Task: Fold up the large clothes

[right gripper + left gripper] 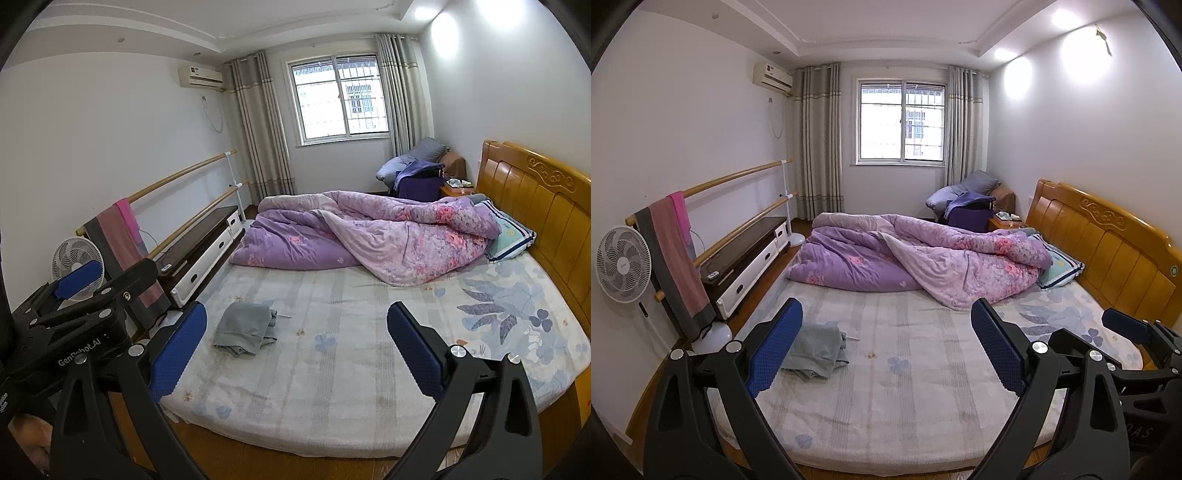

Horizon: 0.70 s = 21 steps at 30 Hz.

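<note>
A grey garment (pixel 816 350) lies folded in a small bundle on the left part of the bed's sheet (pixel 905 387); it also shows in the right wrist view (pixel 245 328). My left gripper (pixel 886 343) is open and empty, held above the foot of the bed, its left pad next to the garment in the view. My right gripper (pixel 295 347) is open and empty, to the right of the left one. The right gripper also appears at the right edge of the left wrist view (pixel 1137 332), and the left gripper at the left of the right wrist view (pixel 79 280).
A purple floral quilt (pixel 923 258) lies bunched across the far half of the bed beside a pillow (pixel 1060 269) and the wooden headboard (pixel 1108 243). Left of the bed stand a fan (pixel 623 264), a bar rack with towels (pixel 676 258) and a low cabinet (pixel 746 258).
</note>
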Each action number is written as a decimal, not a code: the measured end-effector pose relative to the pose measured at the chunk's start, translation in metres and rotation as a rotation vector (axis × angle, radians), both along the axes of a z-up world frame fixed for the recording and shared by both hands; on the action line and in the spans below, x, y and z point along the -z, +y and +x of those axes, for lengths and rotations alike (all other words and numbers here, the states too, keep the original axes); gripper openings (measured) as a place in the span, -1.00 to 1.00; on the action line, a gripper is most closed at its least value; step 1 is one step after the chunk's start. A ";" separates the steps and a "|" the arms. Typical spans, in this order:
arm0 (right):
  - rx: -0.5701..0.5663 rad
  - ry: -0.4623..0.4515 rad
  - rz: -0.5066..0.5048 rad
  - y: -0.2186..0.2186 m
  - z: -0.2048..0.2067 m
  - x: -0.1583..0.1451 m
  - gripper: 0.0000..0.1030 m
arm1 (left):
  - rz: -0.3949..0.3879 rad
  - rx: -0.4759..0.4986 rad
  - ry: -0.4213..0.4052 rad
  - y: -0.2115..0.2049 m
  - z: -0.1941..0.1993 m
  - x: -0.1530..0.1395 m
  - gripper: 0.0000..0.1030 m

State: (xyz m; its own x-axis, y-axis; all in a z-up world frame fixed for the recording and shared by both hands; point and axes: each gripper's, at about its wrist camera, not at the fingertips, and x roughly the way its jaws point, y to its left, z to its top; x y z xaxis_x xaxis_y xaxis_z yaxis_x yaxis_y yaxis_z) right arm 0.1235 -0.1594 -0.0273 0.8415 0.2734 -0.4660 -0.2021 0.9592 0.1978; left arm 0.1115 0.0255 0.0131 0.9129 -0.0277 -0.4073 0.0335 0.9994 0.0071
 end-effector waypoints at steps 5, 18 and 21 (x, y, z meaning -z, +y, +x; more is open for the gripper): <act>-0.009 -0.005 0.004 -0.013 0.005 -0.004 0.84 | 0.009 -0.012 -0.010 -0.013 0.005 -0.002 0.80; -0.023 -0.004 0.010 -0.025 0.013 -0.008 0.84 | 0.020 -0.043 -0.021 -0.038 0.013 -0.001 0.80; -0.026 -0.003 0.012 -0.029 0.014 -0.008 0.84 | 0.025 -0.047 -0.021 -0.042 0.013 0.000 0.80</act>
